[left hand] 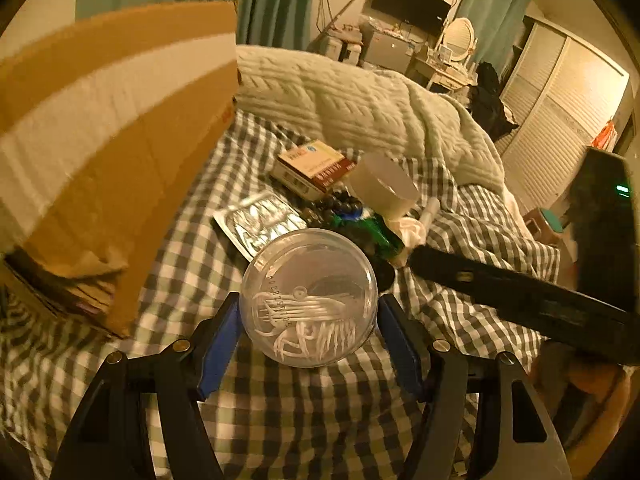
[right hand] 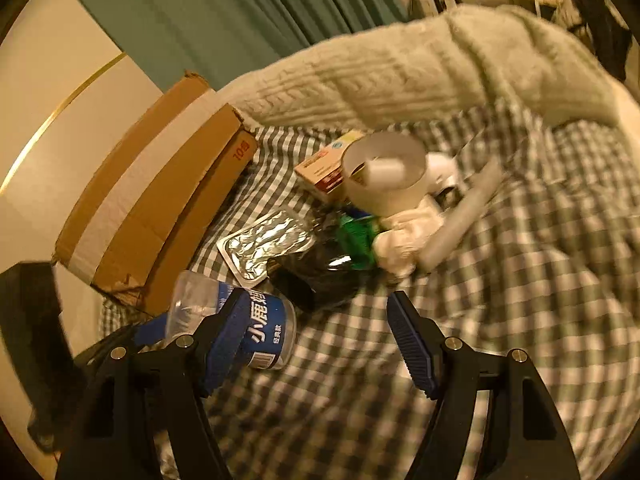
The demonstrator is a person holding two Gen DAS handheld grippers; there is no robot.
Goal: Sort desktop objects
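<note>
My left gripper (left hand: 308, 316) is shut on a clear round jar of white cotton swabs (left hand: 308, 298), held above the checked bedsheet; the jar, with its blue label, also shows in the right wrist view (right hand: 256, 328). My right gripper (right hand: 320, 320) is open and empty, its jaws wide apart just short of the pile. The pile holds a foil blister pack (right hand: 266, 246), a black shiny bag (right hand: 320, 276), a green packet (right hand: 356, 240), a white tape roll (right hand: 384, 174), a red and white box (right hand: 324, 168), white tissue (right hand: 404, 240) and a white tube (right hand: 460, 216).
An open cardboard box (left hand: 104, 128) stands to the left of the pile, also in the right wrist view (right hand: 160, 200). A pale knitted blanket (left hand: 360, 104) lies bunched behind the objects. The checked sheet (right hand: 520, 320) spreads to the right. Furniture stands far behind.
</note>
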